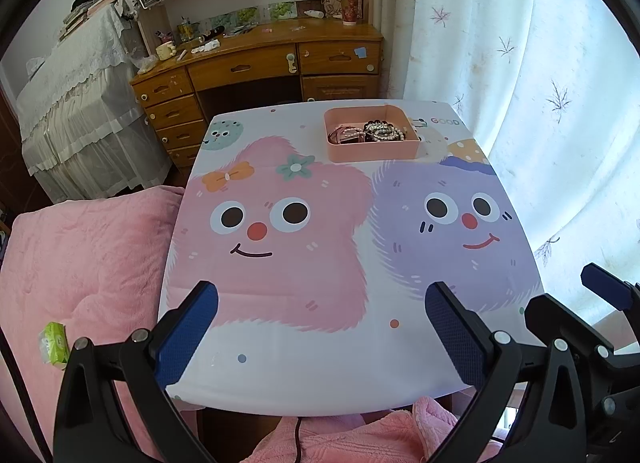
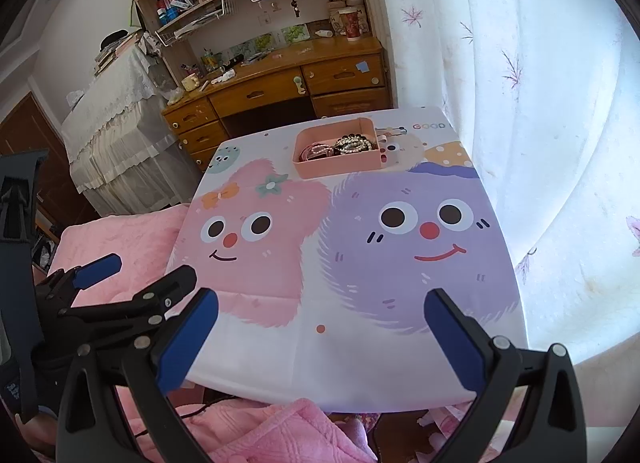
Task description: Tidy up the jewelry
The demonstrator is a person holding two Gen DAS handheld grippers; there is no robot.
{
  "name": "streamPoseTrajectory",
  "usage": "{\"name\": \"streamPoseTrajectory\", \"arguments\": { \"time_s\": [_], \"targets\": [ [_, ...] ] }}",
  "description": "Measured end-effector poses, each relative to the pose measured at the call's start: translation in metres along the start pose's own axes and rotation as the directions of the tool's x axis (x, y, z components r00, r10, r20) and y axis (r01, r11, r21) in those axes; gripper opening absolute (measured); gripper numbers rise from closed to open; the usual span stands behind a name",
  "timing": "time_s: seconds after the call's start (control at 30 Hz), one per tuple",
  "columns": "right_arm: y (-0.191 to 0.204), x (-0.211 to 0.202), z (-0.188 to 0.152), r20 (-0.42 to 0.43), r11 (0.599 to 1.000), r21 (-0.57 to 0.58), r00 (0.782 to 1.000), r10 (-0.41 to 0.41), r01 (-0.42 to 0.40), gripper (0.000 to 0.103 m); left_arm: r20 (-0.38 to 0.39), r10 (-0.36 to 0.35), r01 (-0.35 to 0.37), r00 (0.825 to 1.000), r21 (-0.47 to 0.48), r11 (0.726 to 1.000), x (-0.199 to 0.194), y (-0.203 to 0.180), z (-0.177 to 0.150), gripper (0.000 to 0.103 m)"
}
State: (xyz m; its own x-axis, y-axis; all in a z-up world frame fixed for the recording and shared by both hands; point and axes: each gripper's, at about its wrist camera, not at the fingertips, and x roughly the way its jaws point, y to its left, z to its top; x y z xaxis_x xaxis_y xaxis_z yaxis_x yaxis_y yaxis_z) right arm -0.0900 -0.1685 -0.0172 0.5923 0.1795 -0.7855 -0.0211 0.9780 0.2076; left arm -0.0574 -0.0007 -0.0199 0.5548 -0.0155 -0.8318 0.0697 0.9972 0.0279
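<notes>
Left gripper (image 1: 322, 337), black frame, blue pads, low at 6 o'clock: spread wide, nothing between. Right gripper (image 2: 320, 337) likewise gaping, holding nothing, just beside it. Both above near edge of cartoon-printed white table (image 1: 320, 379). Pink rectangular plastic tray (image 1: 372, 151) far off at 12–1 o'clock, tangled beaded jewelry (image 1: 376, 132) heaped inside. Wooden desk (image 1: 256, 63) beyond.

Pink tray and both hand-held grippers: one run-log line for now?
left hand-held gripper: open, empty | right hand-held gripper: open, empty | pink plastic tray: far table end, holding jewelry
</notes>
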Motion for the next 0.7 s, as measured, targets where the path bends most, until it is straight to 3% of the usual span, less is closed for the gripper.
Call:
{"name": "streamPoseTrajectory", "arguments": {
  "time_s": [0.7],
  "targets": [
    [0.001, -0.003, -0.008, -0.018, 1.000, -0.004, 1.000, 0.014, -0.015, 0.103, -0.004, 0.014, -0.014, 1.000, -0.010, 1.000, -0.007, 0.000, -0.012, 0.102]
  ]
}}
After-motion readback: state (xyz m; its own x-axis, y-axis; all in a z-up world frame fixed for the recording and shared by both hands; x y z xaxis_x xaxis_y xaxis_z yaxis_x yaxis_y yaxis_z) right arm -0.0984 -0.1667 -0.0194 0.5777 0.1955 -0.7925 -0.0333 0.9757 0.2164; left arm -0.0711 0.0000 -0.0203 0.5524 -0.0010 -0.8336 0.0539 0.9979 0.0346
